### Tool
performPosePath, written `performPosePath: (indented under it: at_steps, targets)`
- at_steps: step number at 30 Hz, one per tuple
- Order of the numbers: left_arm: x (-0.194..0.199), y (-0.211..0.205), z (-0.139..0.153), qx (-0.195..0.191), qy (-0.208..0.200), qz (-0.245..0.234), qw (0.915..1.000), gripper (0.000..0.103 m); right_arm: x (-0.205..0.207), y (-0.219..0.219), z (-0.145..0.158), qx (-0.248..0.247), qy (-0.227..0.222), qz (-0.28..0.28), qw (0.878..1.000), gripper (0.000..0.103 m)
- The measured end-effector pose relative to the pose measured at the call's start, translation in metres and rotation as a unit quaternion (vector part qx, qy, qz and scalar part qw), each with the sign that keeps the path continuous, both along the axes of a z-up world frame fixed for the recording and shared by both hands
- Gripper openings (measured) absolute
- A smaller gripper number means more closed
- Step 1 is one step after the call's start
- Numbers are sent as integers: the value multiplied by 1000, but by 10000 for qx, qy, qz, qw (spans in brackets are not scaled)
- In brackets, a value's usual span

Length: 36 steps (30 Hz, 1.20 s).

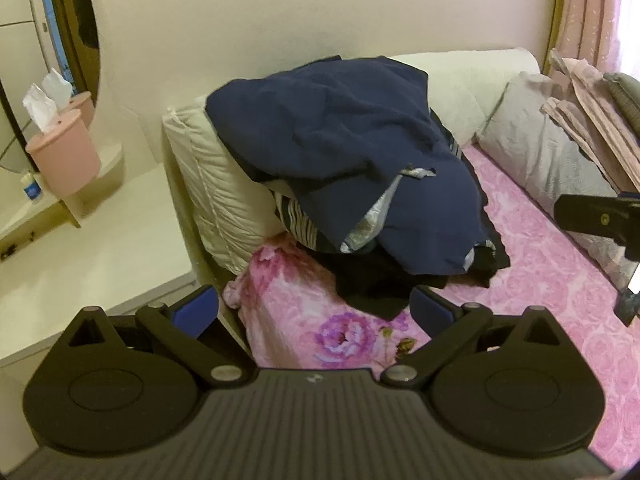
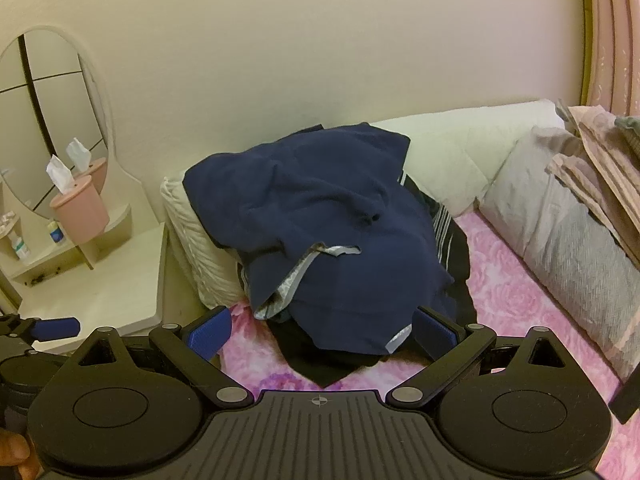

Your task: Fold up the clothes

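Both claws, left [image 1: 316, 310] and right [image 2: 322, 330], gape empty before navy garment [image 2: 320, 208] hiding clothes beneath.

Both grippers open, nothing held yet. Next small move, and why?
Probably ease the right gripper forward onto the near hem of the navy garment. It tops the heap of clothes, its edge hangs just ahead between the open jaws, and the left gripper sits farther off.
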<state>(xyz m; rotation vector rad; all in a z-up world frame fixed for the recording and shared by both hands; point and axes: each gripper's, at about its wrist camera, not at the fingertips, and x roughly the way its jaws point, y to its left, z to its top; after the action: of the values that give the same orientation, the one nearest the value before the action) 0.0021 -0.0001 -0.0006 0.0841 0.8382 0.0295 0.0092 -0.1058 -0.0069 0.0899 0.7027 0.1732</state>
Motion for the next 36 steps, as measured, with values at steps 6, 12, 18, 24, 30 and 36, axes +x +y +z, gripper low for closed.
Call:
performPosePath:
  at_steps: [6, 12, 18, 24, 30, 36]
  targets:
    - [2, 0, -3, -24, 22, -22, 10000, 101, 0, -3, -3, 37, 11, -7, 10000, 99]
    - [1, -1, -2, -60, -29, -31, 10000, 101, 1, -7, -7, 75, 22, -14, 10000, 99]
    - [2, 0, -1, -49, 5, -79, 10000, 101, -1, -9, -7, 84, 22, -18, 10000, 99]
    - [1, -1, 0, -51, 9, -99, 9999, 101, -1, -8, -7, 69, 48, -1, 10000, 99]
    - [0, -2, 0, -54, 12, -113, 9999, 101, -2, -7, -7, 55, 59, 15, 10000, 99]
    - [-1, -3, 1, -46, 2, -109, 9999, 101, -3, -6, -7, 42, 60, 21, 10000, 99]
